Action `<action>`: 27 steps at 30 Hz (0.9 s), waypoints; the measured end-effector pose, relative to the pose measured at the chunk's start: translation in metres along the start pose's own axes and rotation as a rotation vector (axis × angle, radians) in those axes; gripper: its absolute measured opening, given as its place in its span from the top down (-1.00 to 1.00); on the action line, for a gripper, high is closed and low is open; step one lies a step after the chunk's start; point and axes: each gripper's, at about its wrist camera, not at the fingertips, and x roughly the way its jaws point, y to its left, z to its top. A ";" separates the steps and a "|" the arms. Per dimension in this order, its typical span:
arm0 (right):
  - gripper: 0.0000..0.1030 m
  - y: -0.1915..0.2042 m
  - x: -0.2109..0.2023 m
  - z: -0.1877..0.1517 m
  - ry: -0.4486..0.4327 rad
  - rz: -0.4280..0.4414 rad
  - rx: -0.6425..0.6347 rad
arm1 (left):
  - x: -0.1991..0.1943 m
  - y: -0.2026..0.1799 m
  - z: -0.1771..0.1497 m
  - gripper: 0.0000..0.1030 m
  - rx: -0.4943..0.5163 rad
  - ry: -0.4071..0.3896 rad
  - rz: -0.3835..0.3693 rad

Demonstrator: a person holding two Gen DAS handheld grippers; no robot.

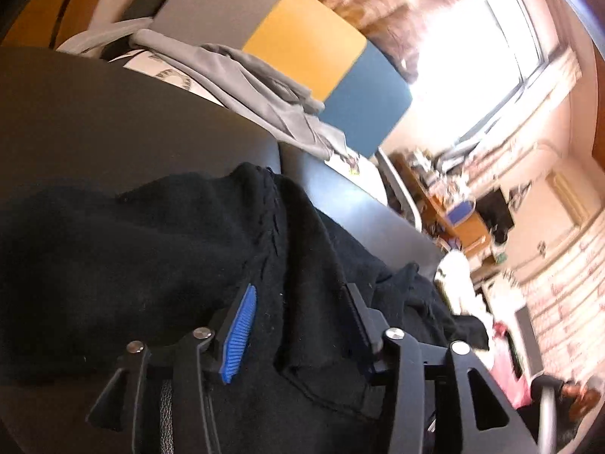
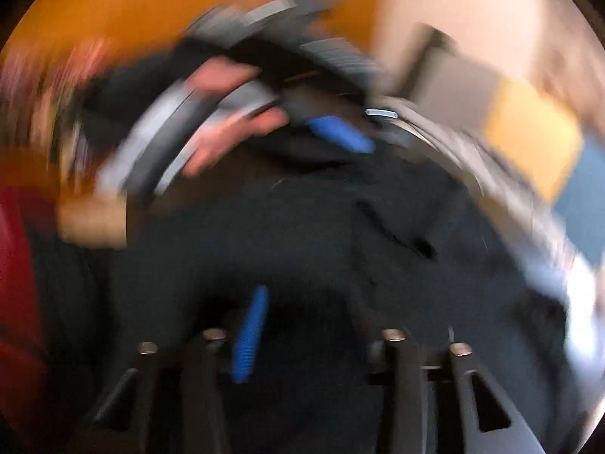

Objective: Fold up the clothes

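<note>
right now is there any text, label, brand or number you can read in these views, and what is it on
None can be read.
White printed cloth under the grey garment: dark marks, too blurred to tell whether they are letters.
Paper at the dark table's far edge: coloured print, too small to read.
Black garment: no label showing.
Right wrist view: too blurred for any text.

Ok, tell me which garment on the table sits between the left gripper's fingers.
The black garment, bunched directly under the left gripper. The grey garment lies apart at the table's far edge, beside the coloured panel.
</note>
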 end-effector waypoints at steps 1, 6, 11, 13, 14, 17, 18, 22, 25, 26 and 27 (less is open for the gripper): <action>-0.18 -0.018 -0.008 -0.001 -0.038 -0.002 0.127 | 0.005 -0.011 0.002 -0.03 0.036 0.016 0.011; -0.12 -0.115 -0.024 -0.014 -0.075 -0.112 0.646 | 0.040 -0.071 0.006 -0.21 0.278 0.081 0.126; -0.10 -0.158 0.008 -0.010 -0.033 -0.117 0.808 | 0.117 -0.106 0.003 -0.23 0.542 0.227 0.452; 0.28 -0.160 0.016 -0.004 -0.039 -0.119 0.793 | 0.128 -0.102 0.003 -0.12 0.579 0.243 0.473; 0.64 -0.159 0.018 -0.001 -0.032 -0.126 0.773 | 0.124 -0.098 0.007 0.28 0.549 0.247 0.453; 0.91 -0.174 0.015 -0.001 -0.047 -0.159 0.784 | 0.092 -0.078 0.024 0.85 0.332 0.216 0.250; 0.91 -0.181 0.009 -0.002 -0.081 -0.183 0.796 | 0.079 -0.072 0.026 0.85 0.264 0.191 0.154; 0.91 -0.213 -0.023 -0.020 -0.171 -0.185 0.909 | 0.048 -0.048 0.019 0.88 0.094 0.135 -0.059; 0.79 -0.228 -0.029 -0.034 -0.216 -0.095 0.994 | 0.055 -0.029 0.001 0.88 0.029 0.174 -0.078; 0.73 -0.227 -0.025 -0.039 -0.208 -0.077 1.007 | 0.058 -0.024 -0.005 0.79 0.010 0.193 -0.073; 0.43 -0.226 -0.021 -0.044 -0.200 -0.058 1.019 | 0.061 -0.020 -0.011 0.68 -0.008 0.211 -0.067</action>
